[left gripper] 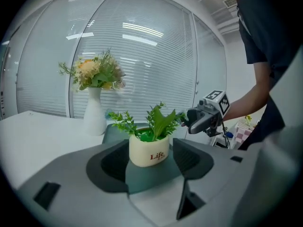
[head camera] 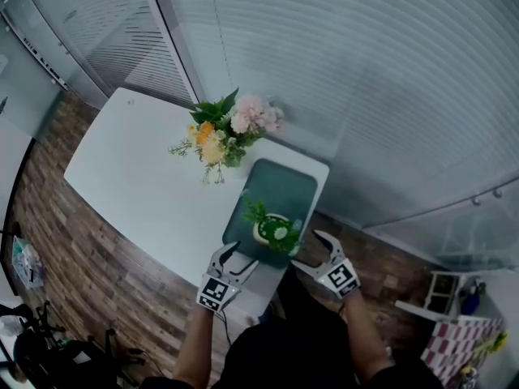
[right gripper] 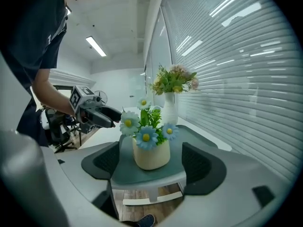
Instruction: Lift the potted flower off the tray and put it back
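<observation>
Seen from above, a white surface (head camera: 134, 168) carries a dark green tray (head camera: 285, 186) at its near right corner. The potted flower (head camera: 272, 232), a cream pot with green leaves and small daisies, stands on the tray close to its near edge. A white vase of mixed flowers (head camera: 228, 132) stands just beyond the tray. The left gripper (head camera: 241, 258) and the right gripper (head camera: 310, 250) are held near the pot, one on each side. Both pairs of jaws are spread apart and grasp nothing. The pot sits framed between them, untouched.
</observation>
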`<state>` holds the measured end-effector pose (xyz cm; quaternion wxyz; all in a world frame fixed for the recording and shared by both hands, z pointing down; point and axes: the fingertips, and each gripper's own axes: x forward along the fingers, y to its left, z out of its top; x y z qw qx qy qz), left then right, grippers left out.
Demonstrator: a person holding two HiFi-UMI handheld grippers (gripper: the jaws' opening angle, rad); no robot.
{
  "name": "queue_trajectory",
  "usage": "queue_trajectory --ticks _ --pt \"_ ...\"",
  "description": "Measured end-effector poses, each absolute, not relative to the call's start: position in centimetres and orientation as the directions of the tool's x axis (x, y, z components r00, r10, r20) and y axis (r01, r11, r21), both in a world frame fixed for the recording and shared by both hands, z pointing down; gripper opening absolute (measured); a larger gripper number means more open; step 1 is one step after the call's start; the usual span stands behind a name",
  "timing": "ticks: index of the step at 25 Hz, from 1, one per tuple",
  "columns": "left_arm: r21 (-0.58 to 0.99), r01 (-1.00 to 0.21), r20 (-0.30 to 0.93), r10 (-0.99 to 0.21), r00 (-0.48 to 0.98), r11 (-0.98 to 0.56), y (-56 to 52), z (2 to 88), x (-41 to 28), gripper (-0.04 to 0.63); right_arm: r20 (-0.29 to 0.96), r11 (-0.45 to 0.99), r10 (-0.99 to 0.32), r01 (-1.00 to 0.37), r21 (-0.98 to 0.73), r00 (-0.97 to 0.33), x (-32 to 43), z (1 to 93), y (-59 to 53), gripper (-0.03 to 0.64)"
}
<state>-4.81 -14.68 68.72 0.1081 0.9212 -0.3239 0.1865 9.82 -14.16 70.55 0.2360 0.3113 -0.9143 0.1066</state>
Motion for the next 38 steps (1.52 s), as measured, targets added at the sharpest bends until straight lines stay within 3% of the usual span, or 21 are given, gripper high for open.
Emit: queue_trajectory --ticks 21,38 --pt "0.008 -0.509 0.587 -0.407 0.7 -0.861 -16.4 75.4 -3.0 0.27 0.577 0.903 -0.321 -0.427 -0.052 -0.75 6.9 75.9 -16.8 0.387" --pt "0.031 -0.449 0.583 -0.349 0.734 -0.893 -17.5 76.5 -1.7 0.27 0.612 0.95 -0.213 -0.307 -0.052 -0.761 4.6 77.0 -17.5 0.387"
